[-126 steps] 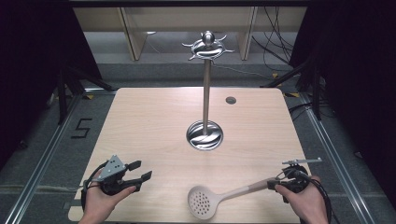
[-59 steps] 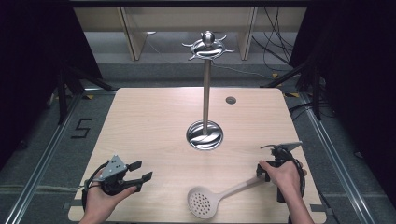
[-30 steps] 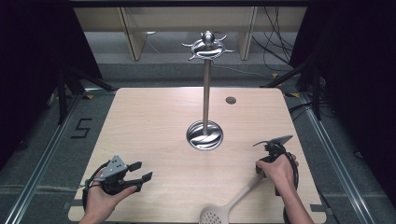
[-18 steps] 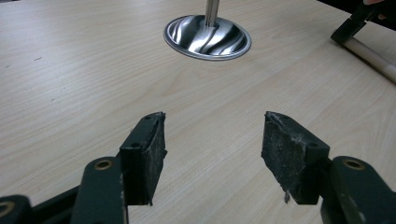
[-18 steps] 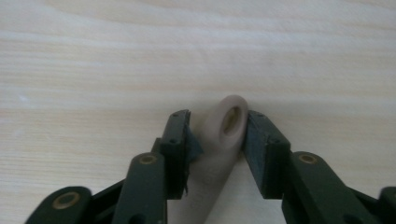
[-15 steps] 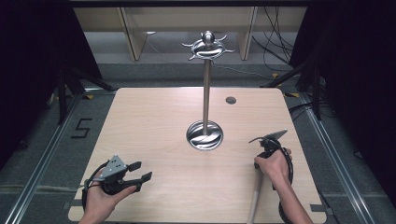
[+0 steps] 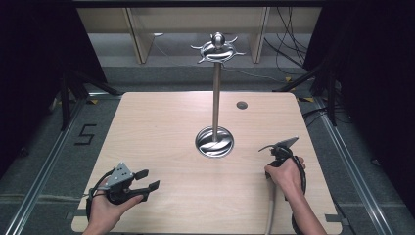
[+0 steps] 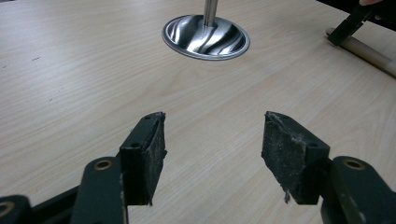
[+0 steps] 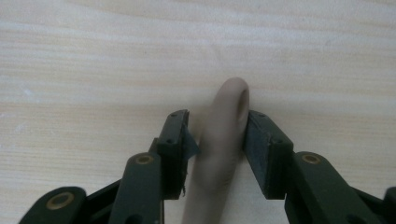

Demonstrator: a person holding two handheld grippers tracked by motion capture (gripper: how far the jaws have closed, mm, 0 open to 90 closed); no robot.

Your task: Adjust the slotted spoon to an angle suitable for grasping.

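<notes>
Two tongs work over my wooden table [image 7: 161, 122]. At its centre stands the steel rack [image 7: 214, 98], a mirrored base under a tall post. My left gripper [image 8: 212, 154], at 7 o'clock from that base, gapes wide over bare wood. My right gripper [image 9: 215, 135], at 4 o'clock, straddles the beige spoon handle [image 9: 223, 140]; its jaws have just been opening slightly, one pad touching, a sliver showing beside the other.
</notes>
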